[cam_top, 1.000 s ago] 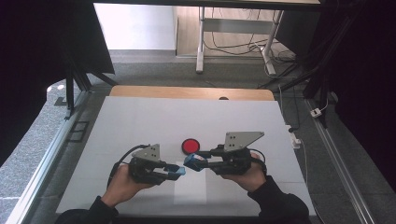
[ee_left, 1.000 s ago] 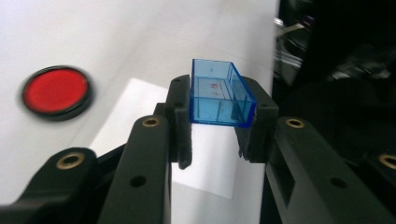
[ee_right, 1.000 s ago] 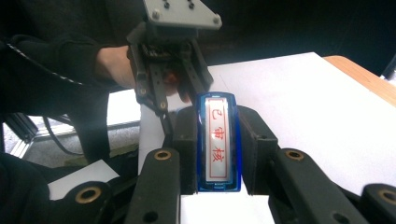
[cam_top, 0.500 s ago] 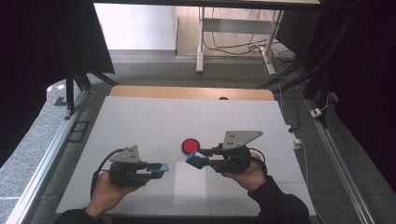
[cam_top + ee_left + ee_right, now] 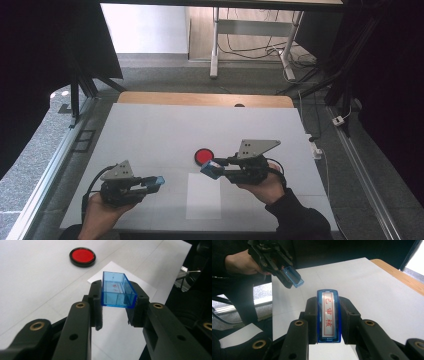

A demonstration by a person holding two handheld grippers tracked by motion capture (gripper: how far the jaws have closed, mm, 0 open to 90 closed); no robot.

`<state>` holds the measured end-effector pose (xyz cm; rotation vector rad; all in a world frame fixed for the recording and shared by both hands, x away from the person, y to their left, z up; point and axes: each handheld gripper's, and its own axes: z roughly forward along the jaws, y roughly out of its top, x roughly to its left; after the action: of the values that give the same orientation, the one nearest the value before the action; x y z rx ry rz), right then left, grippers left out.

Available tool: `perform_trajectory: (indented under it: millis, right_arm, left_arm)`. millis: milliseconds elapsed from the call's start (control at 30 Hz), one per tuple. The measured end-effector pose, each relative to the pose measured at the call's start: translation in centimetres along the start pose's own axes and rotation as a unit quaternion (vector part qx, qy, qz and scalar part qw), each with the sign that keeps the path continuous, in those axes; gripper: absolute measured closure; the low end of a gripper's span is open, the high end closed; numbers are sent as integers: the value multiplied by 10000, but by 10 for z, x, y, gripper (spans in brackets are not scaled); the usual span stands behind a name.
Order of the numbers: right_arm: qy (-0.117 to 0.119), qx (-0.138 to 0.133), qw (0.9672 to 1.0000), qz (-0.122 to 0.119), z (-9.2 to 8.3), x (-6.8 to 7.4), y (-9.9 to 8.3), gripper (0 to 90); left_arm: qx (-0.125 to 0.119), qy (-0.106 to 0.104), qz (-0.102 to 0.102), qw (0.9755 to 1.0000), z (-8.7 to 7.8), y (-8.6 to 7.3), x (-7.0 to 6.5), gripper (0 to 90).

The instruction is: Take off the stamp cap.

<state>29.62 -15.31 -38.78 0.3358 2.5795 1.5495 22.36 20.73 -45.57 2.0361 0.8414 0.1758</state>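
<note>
While the white bench [image 5: 150, 135] spreads wide, left hand-held gripper [image 5: 159, 183] near-left pinching a clear blue cap [image 5: 117, 290], right hand-held gripper [image 5: 210, 169] just right of centre pinching a blue stamp [image 5: 328, 315], red ink pad [image 5: 203, 156] just beyond it.

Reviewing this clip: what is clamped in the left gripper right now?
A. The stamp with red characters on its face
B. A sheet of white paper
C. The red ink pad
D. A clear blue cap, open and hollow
D: in the left gripper view, the left gripper is shut on the hollow blue cap, while the red ink pad lies apart on the table.
</note>
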Motion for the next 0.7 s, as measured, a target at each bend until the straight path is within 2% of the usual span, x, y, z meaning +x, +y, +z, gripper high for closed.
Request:
perform_trajectory:
  millis: [400, 700]
  right_arm:
    - [-103, 36, 9999, 97, 1, -2, -1, 714]
    - [-247, 82, 9996, 147, 3, -6, -4, 715]
  left_arm:
    - [-72, 333, -283, 9990, -19, -20, 1, 684]
    - [-25, 460, -467, 9978, -30, -34, 3, 684]
